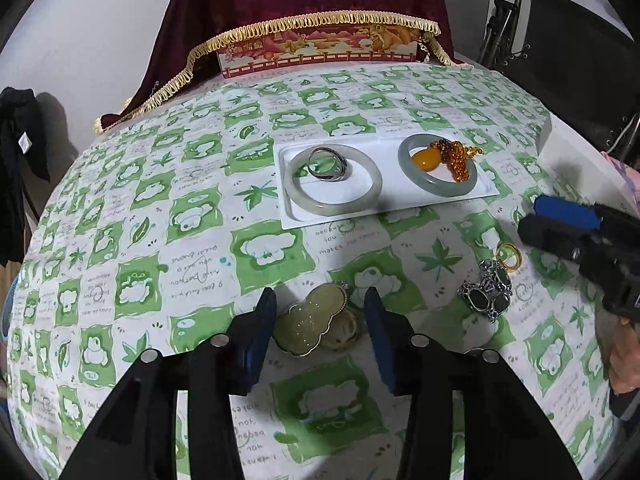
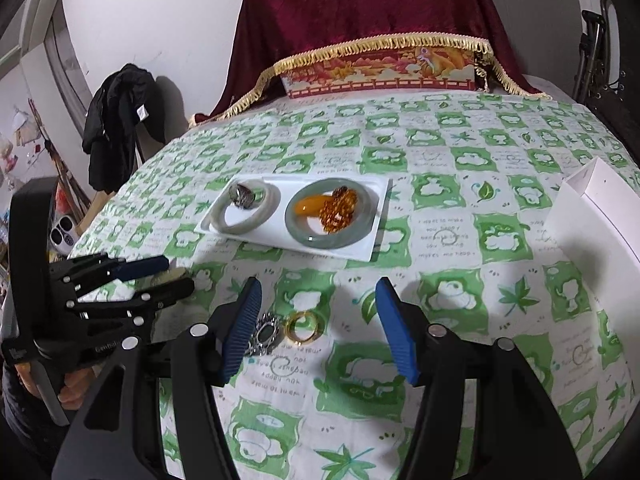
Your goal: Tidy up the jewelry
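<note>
Your left gripper (image 1: 320, 320): jaws apart, straddling pale gourd pendant (image 1: 312, 320) on bench (image 1: 200, 216), pads not yet pressing. Second small piece tucked just behind pendant; risk you pinch both or pendant skids on cloth. Your right gripper (image 2: 318, 328): open over gold ring (image 2: 304, 327) and dark-stone silver piece (image 2: 264, 334). Farther: white tray (image 1: 404, 204) with two bangles, amber beads, unobstructed.

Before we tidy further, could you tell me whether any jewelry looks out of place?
Yes: a pale pendant, a gold ring and dark-stone silver pieces lie loose on the tablecloth, outside the white tray.
</note>
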A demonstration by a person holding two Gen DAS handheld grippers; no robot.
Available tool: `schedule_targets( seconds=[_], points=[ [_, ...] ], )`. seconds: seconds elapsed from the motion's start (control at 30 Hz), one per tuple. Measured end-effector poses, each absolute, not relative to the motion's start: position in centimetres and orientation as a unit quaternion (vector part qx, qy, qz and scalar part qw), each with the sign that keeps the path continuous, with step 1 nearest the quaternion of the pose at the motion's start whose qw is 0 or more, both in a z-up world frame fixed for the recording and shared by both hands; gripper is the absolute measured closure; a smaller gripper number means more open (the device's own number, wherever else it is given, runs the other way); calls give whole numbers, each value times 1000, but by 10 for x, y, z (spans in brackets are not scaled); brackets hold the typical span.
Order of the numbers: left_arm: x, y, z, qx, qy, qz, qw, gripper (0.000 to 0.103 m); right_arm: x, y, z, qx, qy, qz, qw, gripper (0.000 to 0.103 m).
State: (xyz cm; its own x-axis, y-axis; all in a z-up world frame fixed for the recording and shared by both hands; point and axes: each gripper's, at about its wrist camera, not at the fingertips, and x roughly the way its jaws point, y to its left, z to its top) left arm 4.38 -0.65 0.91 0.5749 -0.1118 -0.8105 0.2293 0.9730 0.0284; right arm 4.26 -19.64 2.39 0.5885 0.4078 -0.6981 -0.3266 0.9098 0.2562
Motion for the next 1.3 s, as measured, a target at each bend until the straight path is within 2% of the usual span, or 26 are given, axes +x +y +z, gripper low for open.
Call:
schedule_targets(
  seconds=[0.17, 0.33, 0.47, 0.53, 0.67, 0.7, 0.93, 1.0, 1.1, 1.3],
  points=[
    [37, -6, 9, 73, 448, -97, 886, 58, 40, -195, 17, 48, 421, 211, 881, 46],
    [28, -6, 10, 73, 445, -105, 886, 75, 30, -190, 15, 35, 423, 220, 878, 46],
    [25, -10, 10, 79, 443, -101, 887, 76, 21, -182, 15, 8, 419, 225, 879, 46],
    [25, -10, 10, 78, 443, -101, 887, 76, 22, -180, 15, 2, 420, 226, 879, 50],
    [25, -11, 9, 76, 444, -99, 887, 76, 32, -187, 10, 23, 435, 217, 873, 73],
    [24, -12, 9, 77, 444, -98, 887, 76, 34, -188, 9, 28, 438, 217, 872, 76],
    [26, -15, 9, 86, 441, -93, 889, 76, 39, -178, 10, -2, 438, 205, 875, 76],
    [25, -17, 10, 93, 438, -90, 890, 76, 39, -175, 10, -13, 437, 196, 878, 81],
    [23, -19, 12, 100, 431, -89, 892, 84, 38, -175, 10, -18, 436, 194, 879, 83],
    [19, -23, 14, 109, 423, -88, 895, 90, 37, -181, 12, 1, 428, 200, 881, 83]
  ],
)
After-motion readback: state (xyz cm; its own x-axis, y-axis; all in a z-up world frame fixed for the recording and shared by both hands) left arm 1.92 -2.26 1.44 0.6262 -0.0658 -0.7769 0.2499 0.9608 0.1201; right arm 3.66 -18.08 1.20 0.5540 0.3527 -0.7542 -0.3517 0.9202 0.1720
